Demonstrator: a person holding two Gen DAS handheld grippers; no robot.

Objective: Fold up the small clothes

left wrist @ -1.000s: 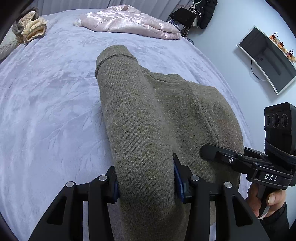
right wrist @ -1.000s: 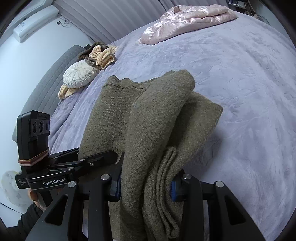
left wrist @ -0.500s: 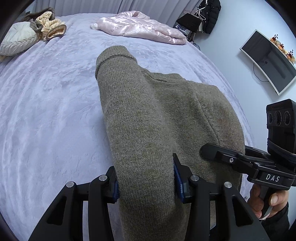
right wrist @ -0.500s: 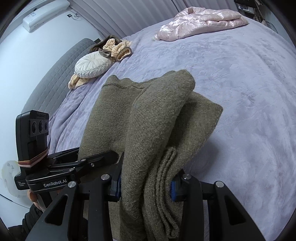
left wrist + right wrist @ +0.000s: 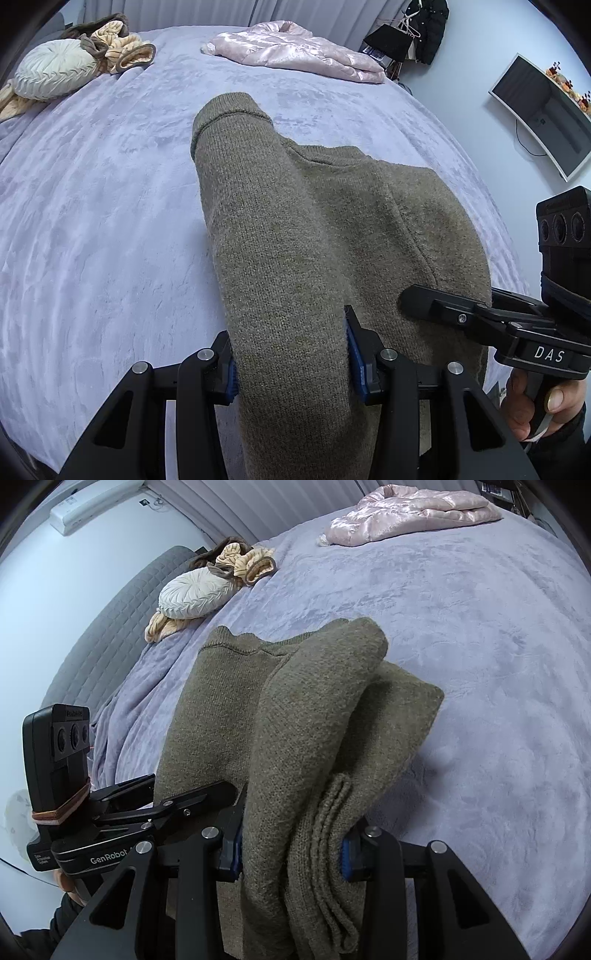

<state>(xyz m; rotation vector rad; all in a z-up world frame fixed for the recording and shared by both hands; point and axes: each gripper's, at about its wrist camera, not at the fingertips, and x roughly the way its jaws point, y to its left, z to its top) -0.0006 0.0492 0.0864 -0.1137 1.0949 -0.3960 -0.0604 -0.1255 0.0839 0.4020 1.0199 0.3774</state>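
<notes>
An olive-brown knit sweater [image 5: 332,229] [image 5: 306,716] is folded into a thick bundle and held over the lavender bed between both grippers. My left gripper [image 5: 291,358] is shut on one folded side, its blue pads pressing the knit. My right gripper [image 5: 291,843] is shut on the other side, where several stacked layers and a ribbed edge show. In the left wrist view the right gripper [image 5: 480,317] appears at the right, with a person's hand [image 5: 535,406] on its handle. The left gripper [image 5: 147,812] shows at the left of the right wrist view.
The lavender bedspread [image 5: 92,221] [image 5: 480,646] fills both views. A pink satin jacket [image 5: 295,51] [image 5: 410,513] lies at its far side. A round cream cushion [image 5: 55,70] [image 5: 195,594] and tan clothes [image 5: 122,48] sit by the grey headboard [image 5: 110,635]. A wall monitor [image 5: 543,114] hangs at the right.
Both grippers have carried the sweater sideways over the bed together; the cushion and tan clothes have come further into both views. The grips on the sweater are unchanged.
</notes>
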